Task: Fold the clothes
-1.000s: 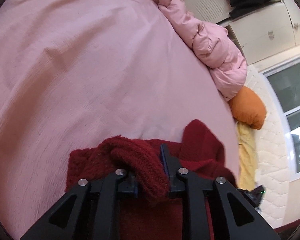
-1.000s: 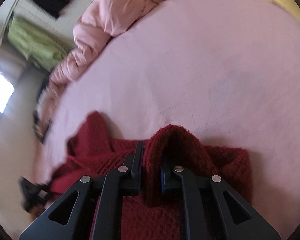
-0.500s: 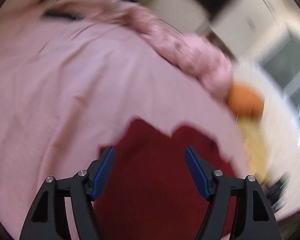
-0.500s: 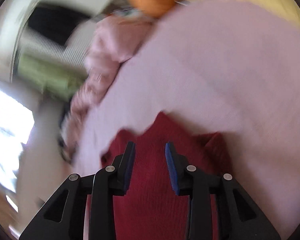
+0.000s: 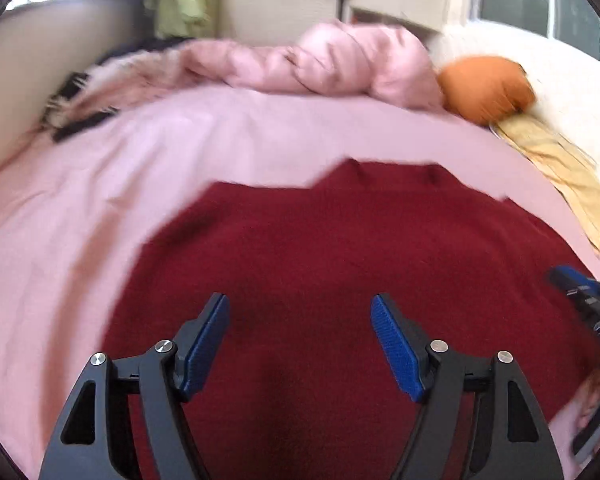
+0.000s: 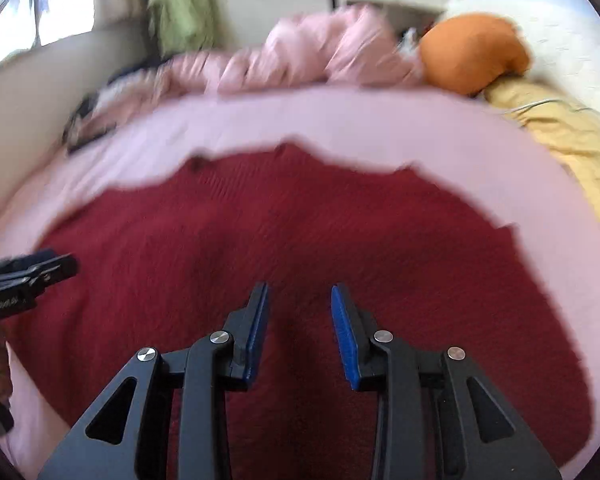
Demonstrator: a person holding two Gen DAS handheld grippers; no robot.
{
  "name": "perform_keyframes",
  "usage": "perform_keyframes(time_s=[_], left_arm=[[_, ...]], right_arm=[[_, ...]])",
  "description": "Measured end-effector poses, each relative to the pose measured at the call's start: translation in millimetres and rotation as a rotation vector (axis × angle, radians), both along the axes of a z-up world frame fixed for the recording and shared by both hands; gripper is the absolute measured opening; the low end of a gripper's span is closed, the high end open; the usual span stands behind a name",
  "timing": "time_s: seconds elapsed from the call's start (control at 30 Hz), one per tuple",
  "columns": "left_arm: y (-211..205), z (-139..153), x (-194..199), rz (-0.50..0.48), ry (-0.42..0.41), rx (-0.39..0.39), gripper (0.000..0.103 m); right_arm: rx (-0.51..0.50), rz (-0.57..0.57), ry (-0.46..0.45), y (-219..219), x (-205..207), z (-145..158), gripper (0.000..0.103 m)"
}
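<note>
Left gripper [image 5: 300, 338] and right gripper [image 6: 299, 326] hung spread and empty above a dark red knit sweater [image 5: 340, 264].

The sweater lay flat on a pink bedsheet [image 5: 80, 208]; an orange cushion [image 5: 486, 88] sat at 2 o'clock.

Illumination is soft daylight. A window [image 6: 32, 12] at upper left is overexposed to white in both views. Motion blur smears the duvet [image 6: 292, 60], pillow [image 5: 486, 88] and sweater [image 5: 340, 264] edges; the fingers [image 5: 204, 344] stay sharp. Fisheye distortion bows the bed [image 5: 80, 184], and dark vignetting rings the corners.
</note>
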State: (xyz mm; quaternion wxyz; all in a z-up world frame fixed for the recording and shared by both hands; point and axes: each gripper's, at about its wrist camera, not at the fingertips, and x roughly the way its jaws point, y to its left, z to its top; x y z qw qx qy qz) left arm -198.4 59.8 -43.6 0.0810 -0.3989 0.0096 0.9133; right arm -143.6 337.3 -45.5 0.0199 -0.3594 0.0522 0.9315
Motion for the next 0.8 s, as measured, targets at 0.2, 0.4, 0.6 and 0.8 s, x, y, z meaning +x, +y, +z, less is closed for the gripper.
perform_keyframes(time_s=[0.2,0.4,0.6,0.8], left_arm=[[-23.0,-23.8,-0.3,0.006,-0.060,0.013,0.074],[-24.0,-16.8,5.8,0.002,-0.058,-0.022,0.075],[-22.9,-20.7,6.4,-0.012,-0.070,-0.081,0.079],[-32.8,40.0,66.0,0.021,0.023,-0.064,0.084]], right_arm=[[-0.072,-0.103,-0.063,46.7,1.9,-29.5,0.046],[0.066,-0.150,-0.027,43.9,25.0,-13.3,0.064],[0.083,-0.180,-0.101,49.0,14.8,-31.7,0.072],[0.053,-0.181,-0.133,19.5,37.0,25.9,0.072]])
